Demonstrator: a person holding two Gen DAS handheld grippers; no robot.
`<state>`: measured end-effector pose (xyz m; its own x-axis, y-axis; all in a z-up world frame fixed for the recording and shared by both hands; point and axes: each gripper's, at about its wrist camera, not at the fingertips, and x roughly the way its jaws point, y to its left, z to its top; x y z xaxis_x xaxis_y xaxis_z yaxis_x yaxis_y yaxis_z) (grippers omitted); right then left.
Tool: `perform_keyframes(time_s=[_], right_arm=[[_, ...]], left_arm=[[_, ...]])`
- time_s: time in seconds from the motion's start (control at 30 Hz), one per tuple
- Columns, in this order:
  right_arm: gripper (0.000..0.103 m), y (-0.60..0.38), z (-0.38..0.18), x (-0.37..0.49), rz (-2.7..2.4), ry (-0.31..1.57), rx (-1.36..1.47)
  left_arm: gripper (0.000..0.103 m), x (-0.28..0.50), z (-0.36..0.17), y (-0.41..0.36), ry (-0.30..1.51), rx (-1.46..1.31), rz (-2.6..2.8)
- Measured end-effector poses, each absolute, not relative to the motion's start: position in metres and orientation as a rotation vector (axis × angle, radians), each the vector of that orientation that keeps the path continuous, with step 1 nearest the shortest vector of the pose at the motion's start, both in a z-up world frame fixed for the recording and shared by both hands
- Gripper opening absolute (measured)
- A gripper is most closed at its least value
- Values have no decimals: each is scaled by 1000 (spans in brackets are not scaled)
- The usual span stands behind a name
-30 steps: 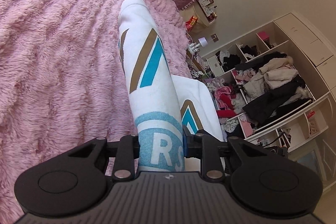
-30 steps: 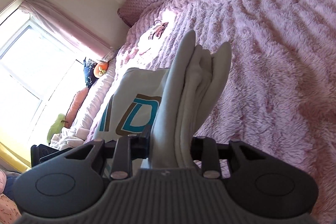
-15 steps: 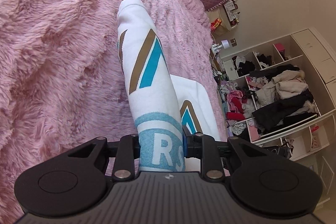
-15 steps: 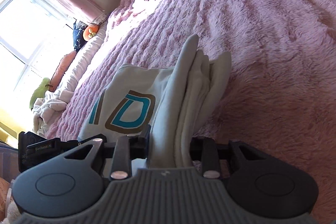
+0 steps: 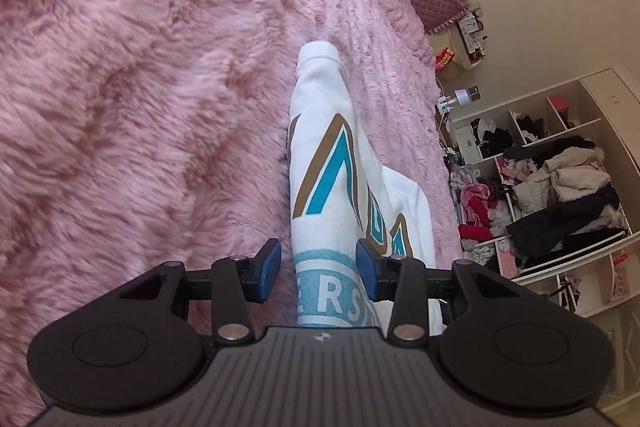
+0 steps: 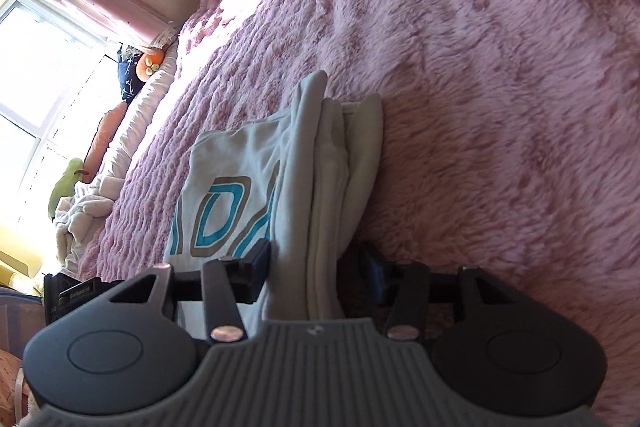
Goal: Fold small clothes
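The white garment [image 5: 324, 163] lies folded on the pink bed [image 5: 140, 87], printed side up; the fold appears complete, with release under way. Left tongs [image 5: 318, 269] stand spread, pads clear of the cloth. Right tongs [image 6: 316, 267] stand likewise spread around the stacked edge, low and level.

A white garment [image 5: 326, 163] printed with teal and brown lettering is laid on the pink fluffy bedspread [image 5: 140, 87]. It is folded into stacked layers, whose bunched edges [image 6: 328, 167] are seen end-on.
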<state>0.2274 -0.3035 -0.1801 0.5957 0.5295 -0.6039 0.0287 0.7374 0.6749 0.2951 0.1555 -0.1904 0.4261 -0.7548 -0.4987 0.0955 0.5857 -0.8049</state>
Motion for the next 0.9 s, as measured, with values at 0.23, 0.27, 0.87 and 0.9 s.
perform_keyframes(time_s=[0.23, 0.27, 0.87, 0.9], right_arm=[[50, -294, -121, 245, 365, 665, 455], [51, -288, -117, 251, 388, 646, 453], [45, -269, -185, 339, 311, 774, 539], [45, -268, -183, 338, 308, 773, 540]], left_arm=[[55, 308, -144, 140, 815, -715, -639], [55, 312, -145, 133, 812, -722, -647], [49, 367, -208, 86, 903, -674, -557], [49, 366, -205, 87, 906, -673, -552]])
